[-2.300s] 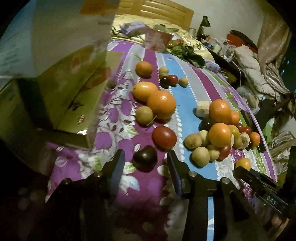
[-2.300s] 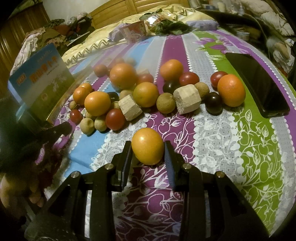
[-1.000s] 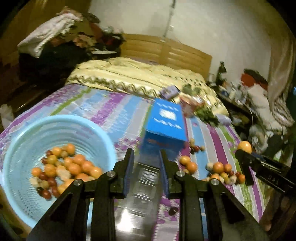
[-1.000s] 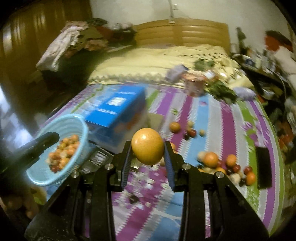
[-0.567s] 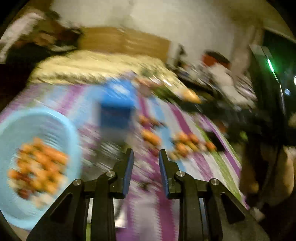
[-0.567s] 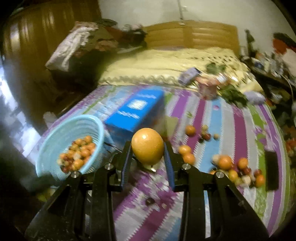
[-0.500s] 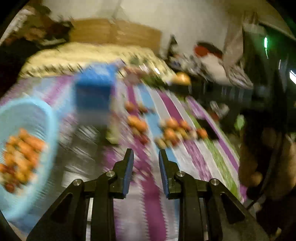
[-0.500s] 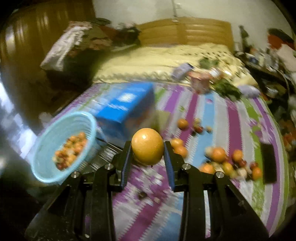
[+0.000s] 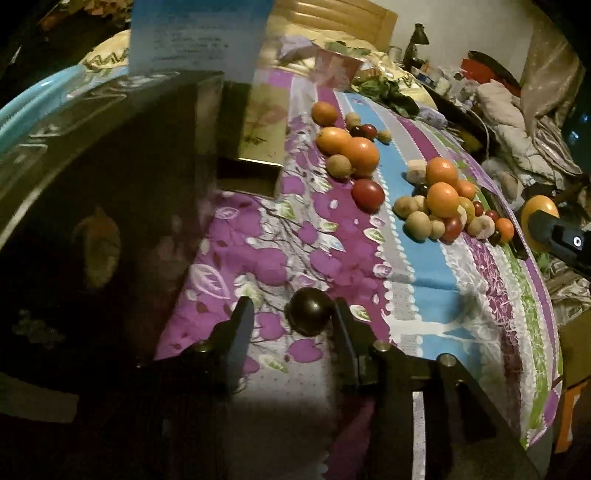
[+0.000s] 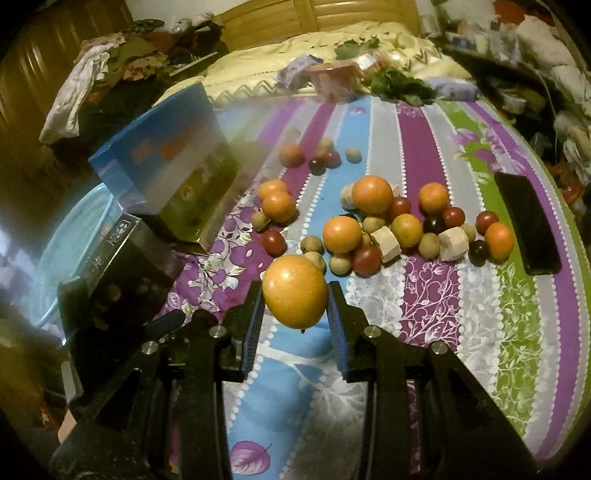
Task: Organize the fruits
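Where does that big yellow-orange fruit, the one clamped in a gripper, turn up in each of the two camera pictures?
Left wrist view: the yellow-orange fruit sits at the far right edge, partly behind the dark tip of the right hand-held gripper.
Right wrist view: the same fruit is low in the centre, clamped between the pads.
Shared landmark: the blue box on the bedspread.

Light: dim, warm, yellowish
Shadows: heavy at near left
Blur: blue box smeared
Edges: fisheye bending, black corners
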Demonstrator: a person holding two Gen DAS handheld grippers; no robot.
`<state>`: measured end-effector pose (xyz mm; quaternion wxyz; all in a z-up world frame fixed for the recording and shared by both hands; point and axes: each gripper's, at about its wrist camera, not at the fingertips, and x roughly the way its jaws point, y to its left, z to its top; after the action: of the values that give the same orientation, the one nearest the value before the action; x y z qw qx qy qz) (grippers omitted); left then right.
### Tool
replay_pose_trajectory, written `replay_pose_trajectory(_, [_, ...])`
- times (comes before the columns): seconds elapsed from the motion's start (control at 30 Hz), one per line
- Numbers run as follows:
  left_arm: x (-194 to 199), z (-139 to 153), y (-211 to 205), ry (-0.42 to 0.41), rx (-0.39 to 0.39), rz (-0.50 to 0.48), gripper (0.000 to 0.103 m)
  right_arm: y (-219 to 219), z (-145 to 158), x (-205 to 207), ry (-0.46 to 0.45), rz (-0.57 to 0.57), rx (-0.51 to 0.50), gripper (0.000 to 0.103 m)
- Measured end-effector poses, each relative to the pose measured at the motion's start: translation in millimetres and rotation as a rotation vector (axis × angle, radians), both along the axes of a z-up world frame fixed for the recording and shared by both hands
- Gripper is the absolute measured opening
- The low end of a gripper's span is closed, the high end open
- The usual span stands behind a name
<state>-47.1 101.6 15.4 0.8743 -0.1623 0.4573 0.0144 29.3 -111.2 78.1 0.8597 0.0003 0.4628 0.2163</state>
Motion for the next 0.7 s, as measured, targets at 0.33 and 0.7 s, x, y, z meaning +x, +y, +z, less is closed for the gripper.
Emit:
replay_pose_trajectory(0.33, [5.7,-1.5,-0.5,-0.007,-0.069,-0.025,0.044,3.0,-9.4,-1.9,0.011,0.013,0.007,0.034])
replay_pose_trajectory(0.7, [3.3,-0.9,2.4,-0.022,-0.045,-0.024,0.028,7.0,-4.0,-3.7,-0.02,0.012,0.0,0.034])
